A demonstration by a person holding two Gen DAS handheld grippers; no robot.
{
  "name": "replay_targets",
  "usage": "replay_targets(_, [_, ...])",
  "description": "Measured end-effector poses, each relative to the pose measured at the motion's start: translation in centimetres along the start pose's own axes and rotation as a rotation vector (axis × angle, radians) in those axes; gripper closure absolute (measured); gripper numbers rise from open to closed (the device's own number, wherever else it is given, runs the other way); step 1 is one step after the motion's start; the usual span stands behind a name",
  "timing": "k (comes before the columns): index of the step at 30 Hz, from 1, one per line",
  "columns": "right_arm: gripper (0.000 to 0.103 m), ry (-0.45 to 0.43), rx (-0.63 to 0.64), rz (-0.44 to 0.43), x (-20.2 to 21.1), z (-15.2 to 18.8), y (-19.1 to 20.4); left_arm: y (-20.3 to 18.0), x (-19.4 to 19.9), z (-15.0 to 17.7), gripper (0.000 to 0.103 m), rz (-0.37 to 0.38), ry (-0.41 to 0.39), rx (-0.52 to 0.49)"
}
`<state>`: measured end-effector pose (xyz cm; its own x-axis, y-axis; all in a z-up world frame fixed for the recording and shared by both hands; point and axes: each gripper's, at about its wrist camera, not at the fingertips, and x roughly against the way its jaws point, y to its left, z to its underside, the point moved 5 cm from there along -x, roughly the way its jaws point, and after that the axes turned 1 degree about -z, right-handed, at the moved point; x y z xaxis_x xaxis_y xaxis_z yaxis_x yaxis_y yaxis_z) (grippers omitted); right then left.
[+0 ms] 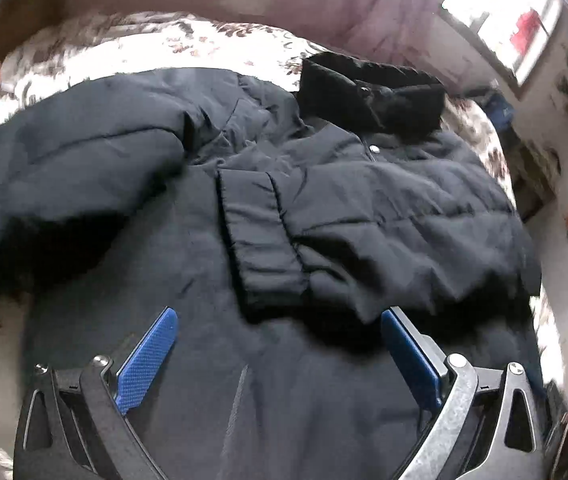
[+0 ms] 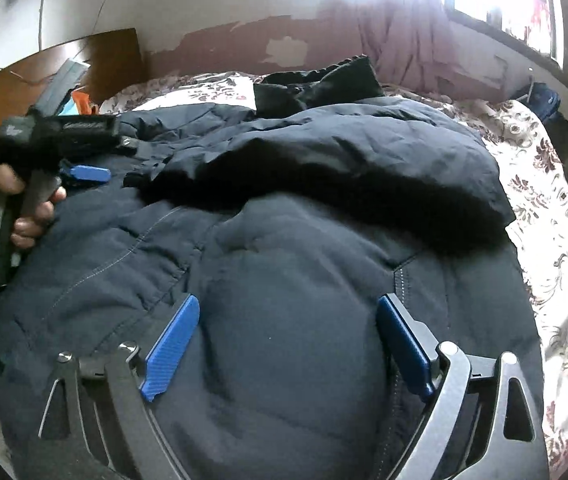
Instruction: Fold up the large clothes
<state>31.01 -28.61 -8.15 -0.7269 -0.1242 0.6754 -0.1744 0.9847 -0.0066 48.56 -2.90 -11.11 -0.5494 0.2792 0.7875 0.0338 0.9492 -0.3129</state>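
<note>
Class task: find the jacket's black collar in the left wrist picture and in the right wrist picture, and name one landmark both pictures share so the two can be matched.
Left wrist view: the black collar lies upper right of centre, at the far end of the navy jacket.
Right wrist view: the black collar lies top centre, beyond the jacket's folded bulk.
Shared landmark: the floral bedsheet under the jacket.

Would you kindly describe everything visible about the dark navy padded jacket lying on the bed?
The dark navy padded jacket is puffy, quilted and matte like nylon. It lies spread over the floral bedsheet, front up, with a black collar or hood at the far end and a metal snap below it. One sleeve with a gathered elastic cuff is folded across the chest. Pale stitching runs along a seam. The left gripper and right gripper hover open above it, gripping nothing.
</note>
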Motion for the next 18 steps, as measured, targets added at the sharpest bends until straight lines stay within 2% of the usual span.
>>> replay_targets(2, [0.015, -0.004, 0.001, -0.001, -1.1, -0.7, 0.2, 0.0, -0.4, -0.6, 0.005, 0.003, -0.018, 0.038])
replay_targets(4, [0.015, -0.01, 0.0, -0.002, -1.4, -0.7, 0.2, 0.0, -0.9, -1.1, 0.021, -0.012, -0.022, 0.06])
replay_targets(6, [0.015, -0.013, 0.001, -0.002, -2.0, -1.2, 0.4, 0.1, -2.1, -1.0, 0.059, -0.02, 0.023, 0.09])
replay_targets(8, [0.015, -0.017, 0.001, -0.001, -2.2, -1.3, 0.4, 0.2, -3.0, -0.7, 0.064, -0.04, 0.042, 0.114])
replay_targets(10, [0.015, -0.03, -0.005, 0.0, -1.6, -1.7, 0.3, 0.1, -3.0, -0.6, 0.087, -0.084, 0.014, 0.104])
replay_targets(11, [0.015, -0.045, -0.016, 0.002, -1.3, -2.1, 0.1, 0.1, -3.1, -0.6, 0.095, -0.1, 0.01, 0.099])
replay_targets(14, [0.015, -0.116, -0.054, 0.021, -0.2, -4.4, -1.0, 0.4, -1.7, -1.0, 0.098, -0.087, -0.049, 0.107])
replay_targets(18, [0.015, -0.151, -0.126, 0.032, -1.2, -9.0, -2.7, 0.5, 1.9, -2.7, 0.098, -0.15, -0.21, 0.042])
